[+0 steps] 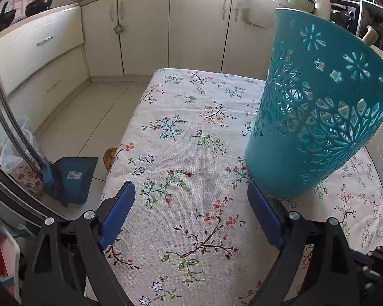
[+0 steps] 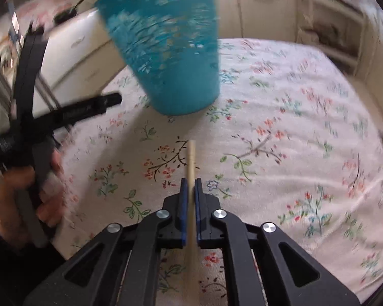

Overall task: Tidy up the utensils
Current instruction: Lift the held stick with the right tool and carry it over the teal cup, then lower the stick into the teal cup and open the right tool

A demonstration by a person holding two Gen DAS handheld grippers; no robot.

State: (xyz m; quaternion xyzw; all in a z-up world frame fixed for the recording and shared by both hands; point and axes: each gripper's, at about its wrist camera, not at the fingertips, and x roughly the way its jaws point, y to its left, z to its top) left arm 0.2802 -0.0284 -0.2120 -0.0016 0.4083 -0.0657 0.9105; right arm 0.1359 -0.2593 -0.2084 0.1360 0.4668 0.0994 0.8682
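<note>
A teal perforated utensil holder (image 1: 319, 117) stands on the flowered tablecloth (image 1: 186, 132), and two wooden handle ends (image 1: 370, 35) poke out past its rim. My left gripper (image 1: 191, 187) is open with only cloth between its blue pads. Its right fingertip sits at the holder's base; I cannot tell whether they touch. In the right wrist view my right gripper (image 2: 190, 181) is shut on a thin wooden stick (image 2: 191, 158) that points toward the blurred holder (image 2: 166, 51). A hand (image 2: 48, 204) holds the left gripper's black frame (image 2: 63, 114) at the left.
The table's left edge drops to a tiled floor (image 1: 89, 117) with a blue dustpan (image 1: 74, 178) and a lined bin (image 1: 15, 158). Cream cabinets (image 1: 145, 30) run behind, with pans (image 1: 38, 5) on the counter. Flowered cloth (image 2: 293, 127) spreads to the holder's right.
</note>
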